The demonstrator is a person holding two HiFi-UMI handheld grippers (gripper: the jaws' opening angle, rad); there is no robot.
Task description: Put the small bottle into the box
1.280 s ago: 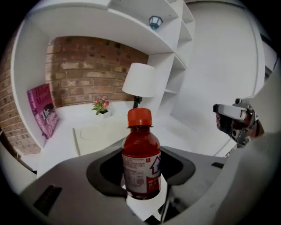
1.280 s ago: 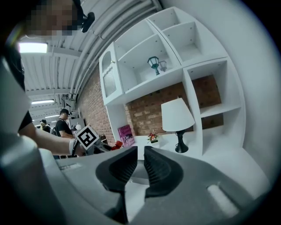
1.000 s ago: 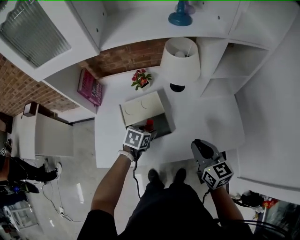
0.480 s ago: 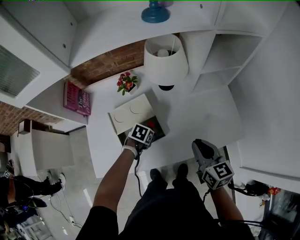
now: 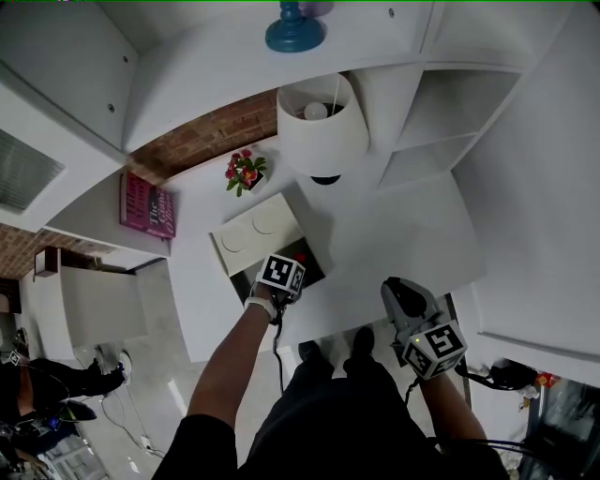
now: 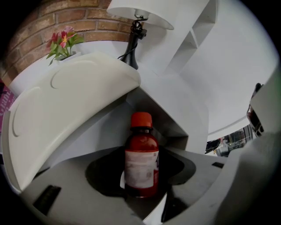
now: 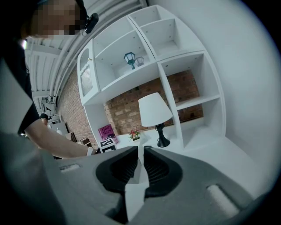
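Observation:
The small bottle (image 6: 141, 160), dark red with a red cap and a pale label, stands upright between the jaws of my left gripper (image 6: 141, 172), which is shut on it. In the left gripper view it sits low in the box's grey hollow (image 6: 173, 118), with the cream lid (image 6: 66, 103) raised at the left. From the head view my left gripper (image 5: 292, 263) is over the open box (image 5: 313, 265), and only the bottle's red cap (image 5: 300, 254) shows. My right gripper (image 5: 397, 291) hangs off the table's front edge, shut and empty (image 7: 141, 151).
The white table (image 5: 403, 234) carries a white-shaded lamp (image 5: 323, 131) and a small pot of flowers (image 5: 244, 172) behind the box. A pink book (image 5: 145, 206) leans at the left. White shelves (image 5: 441, 112) rise at the back right, with a blue lantern (image 5: 293, 28) on top.
The left gripper has carried the bottle a little further over the open box and lower into it. The right gripper has stayed where it was. The head view has shifted.

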